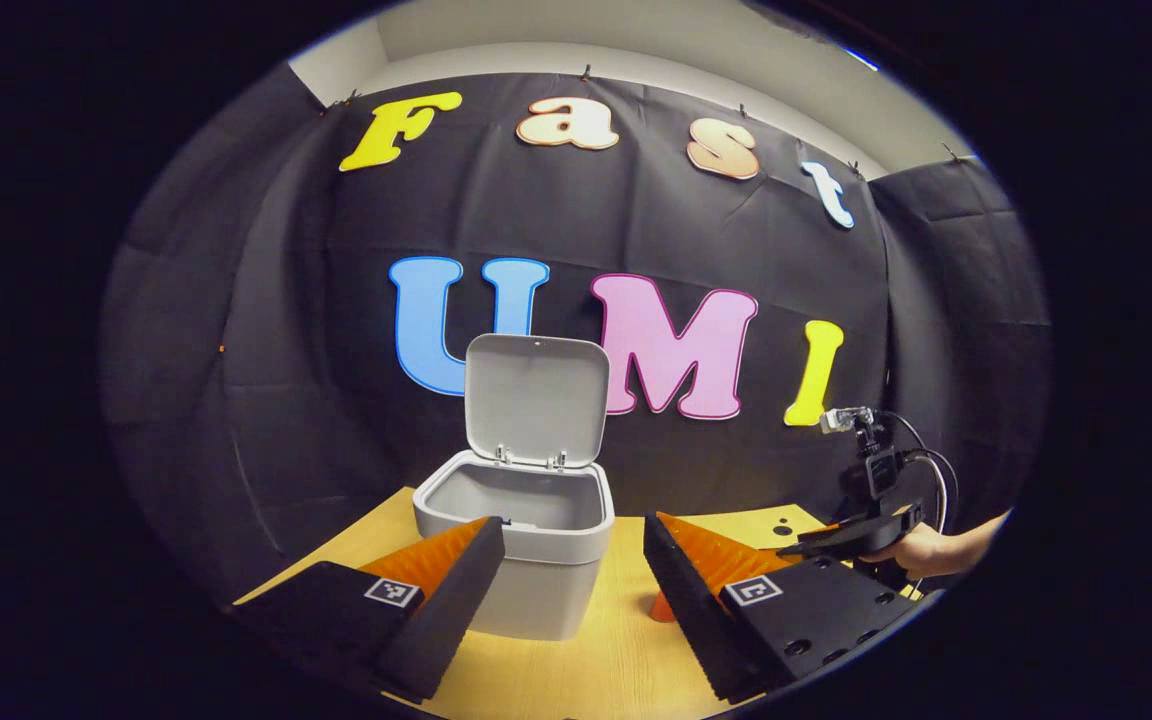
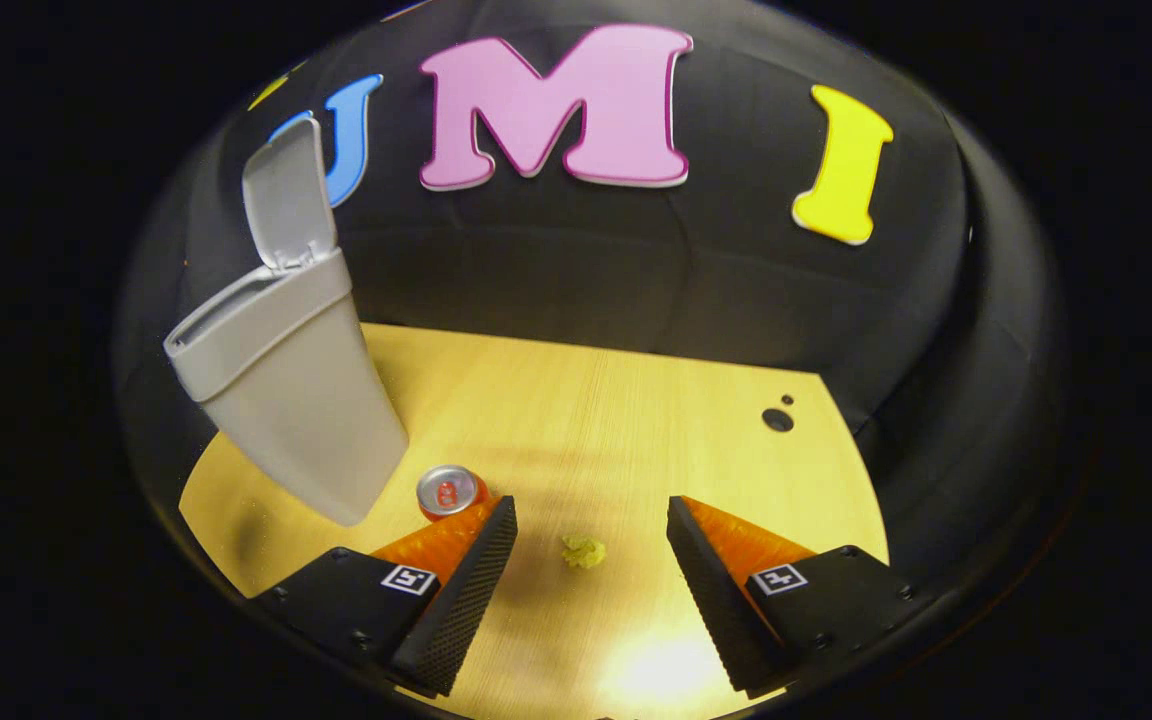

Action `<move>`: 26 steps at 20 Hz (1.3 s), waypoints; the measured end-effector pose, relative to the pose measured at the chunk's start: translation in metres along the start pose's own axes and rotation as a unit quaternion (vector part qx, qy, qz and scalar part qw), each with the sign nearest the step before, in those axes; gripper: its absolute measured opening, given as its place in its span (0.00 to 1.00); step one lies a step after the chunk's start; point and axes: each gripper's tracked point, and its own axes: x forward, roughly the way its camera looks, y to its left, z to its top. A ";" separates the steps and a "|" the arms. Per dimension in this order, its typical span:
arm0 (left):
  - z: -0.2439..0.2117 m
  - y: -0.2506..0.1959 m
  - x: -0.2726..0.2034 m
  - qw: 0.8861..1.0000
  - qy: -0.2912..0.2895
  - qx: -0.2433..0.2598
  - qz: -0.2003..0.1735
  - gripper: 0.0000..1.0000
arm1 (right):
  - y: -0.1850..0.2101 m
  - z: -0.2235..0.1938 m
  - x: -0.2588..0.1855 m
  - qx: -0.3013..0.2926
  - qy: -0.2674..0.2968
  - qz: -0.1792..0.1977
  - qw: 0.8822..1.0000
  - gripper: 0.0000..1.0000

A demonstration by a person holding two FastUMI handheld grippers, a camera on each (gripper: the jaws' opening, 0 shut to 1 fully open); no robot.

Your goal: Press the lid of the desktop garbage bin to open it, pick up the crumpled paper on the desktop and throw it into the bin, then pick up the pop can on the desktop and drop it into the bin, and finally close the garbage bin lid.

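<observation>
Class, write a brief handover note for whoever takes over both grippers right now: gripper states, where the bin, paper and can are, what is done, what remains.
Left gripper: open, holding nothing, facing the garbage bin.
Right gripper: open, holding nothing, above the crumpled paper, which lies on the desktop between its fingers.
Pop can: upright on the desktop beside the bin.
Done: the lid is open.
Left: grasp the paper and drop it in the bin, then the can, then close the lid.
</observation>
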 end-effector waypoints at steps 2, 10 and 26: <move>-0.004 0.003 0.005 1.000 0.008 0.002 0.017 0.95 | -0.005 -0.013 0.024 -0.010 0.027 0.001 1.000 0.98; -0.023 0.004 0.018 0.996 0.045 0.022 0.071 0.95 | 0.000 -0.065 0.092 -0.010 0.124 0.030 0.992 0.98; -0.028 -0.025 0.031 0.995 0.057 0.028 0.071 0.95 | -0.005 -0.098 0.106 -0.049 0.170 0.041 0.983 0.40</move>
